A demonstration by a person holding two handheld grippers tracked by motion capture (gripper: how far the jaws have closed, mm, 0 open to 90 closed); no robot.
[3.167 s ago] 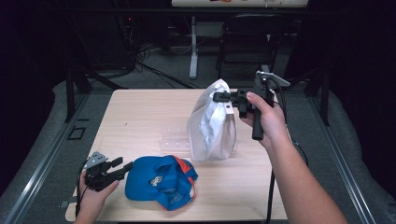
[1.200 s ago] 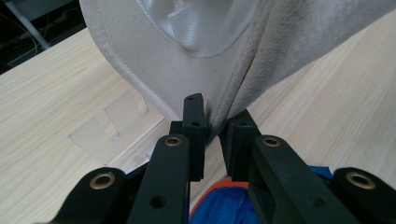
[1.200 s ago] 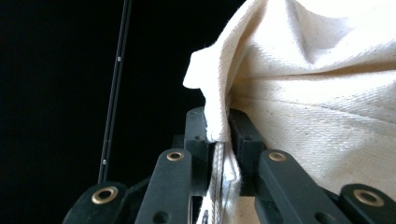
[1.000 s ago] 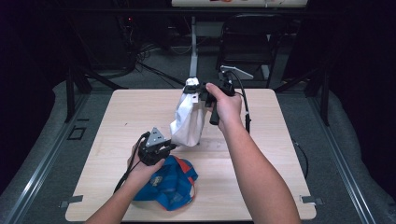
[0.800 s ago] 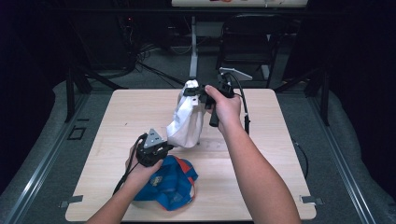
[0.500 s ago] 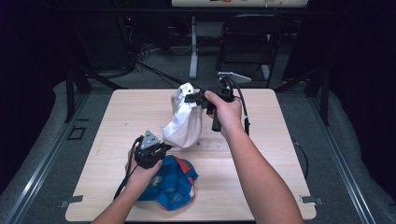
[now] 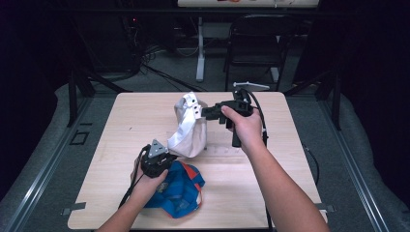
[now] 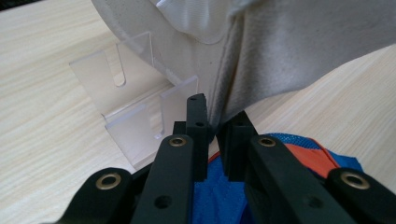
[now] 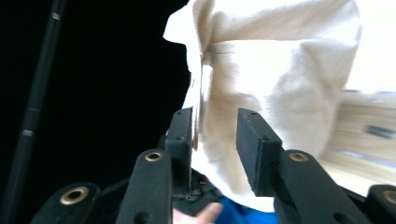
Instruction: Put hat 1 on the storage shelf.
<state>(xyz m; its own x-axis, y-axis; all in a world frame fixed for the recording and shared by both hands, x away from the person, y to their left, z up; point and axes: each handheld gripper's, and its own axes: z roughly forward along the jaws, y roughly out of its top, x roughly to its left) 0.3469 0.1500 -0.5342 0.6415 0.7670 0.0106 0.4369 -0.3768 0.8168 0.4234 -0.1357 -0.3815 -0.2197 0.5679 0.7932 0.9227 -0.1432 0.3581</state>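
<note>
**White cap on clear stand: left grip closed, right grip releasing**

The white cap [image 7: 189, 126] sits over a clear acrylic stand [image 8: 135, 116] near the centre of the wooden table [image 7: 121, 121]. The left gripper [image 7: 162, 159] holds the cap's lower edge; its jaws are pinched together on the fabric [image 8: 219, 122], directly above a blue and orange cap [image 7: 176, 191] lying on the table. The right gripper [image 7: 205, 112] is level at the cap's upper rear. Its jaws have just been opening and stand partly apart; cap fabric [image 9: 210, 126] lies between them, against the left pad and clear of the right pad.
</note>
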